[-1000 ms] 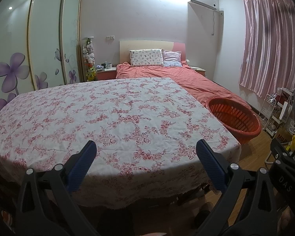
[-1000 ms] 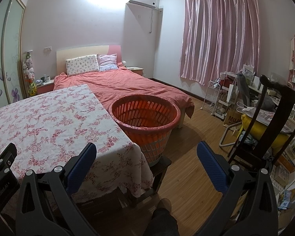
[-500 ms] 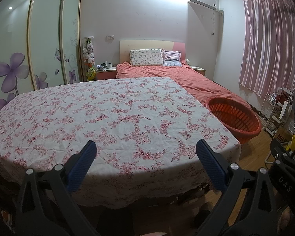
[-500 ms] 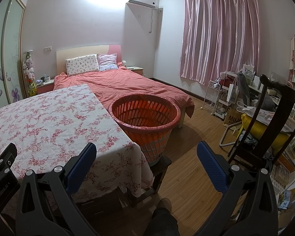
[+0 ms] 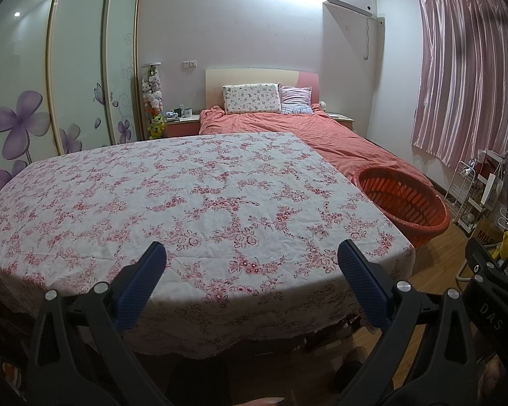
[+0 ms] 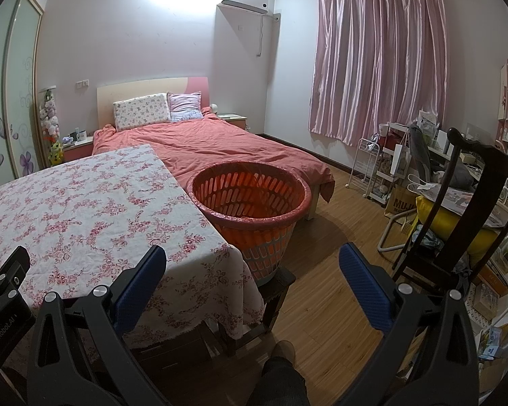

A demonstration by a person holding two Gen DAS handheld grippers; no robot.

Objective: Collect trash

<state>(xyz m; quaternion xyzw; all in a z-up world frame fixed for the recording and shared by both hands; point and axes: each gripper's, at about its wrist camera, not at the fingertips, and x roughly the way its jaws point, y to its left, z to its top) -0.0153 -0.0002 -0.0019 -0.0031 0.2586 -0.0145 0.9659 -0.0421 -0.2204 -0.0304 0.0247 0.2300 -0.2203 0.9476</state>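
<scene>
Basket (image 6: 250, 199) base visible only from right; left tool (image 5: 250, 264), right tool (image 6: 252, 264) spread wide, empty.

The left gripper (image 5: 250, 253) and right gripper (image 6: 250, 253) are both spread wide with nothing between them (blue pads at 8 and 4 o'clock).

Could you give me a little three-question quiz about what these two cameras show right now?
1. True or false: the left gripper holds something.
2. The orange basket stands: A) on the bed, B) beside the table's corner, C) under the curtain?
3. What covers the table?

Key:
1. False; its jaws are apart, with nothing between them. The right gripper is open too.
2. B.
3. A floral cloth, with no trash visible on it.
</scene>
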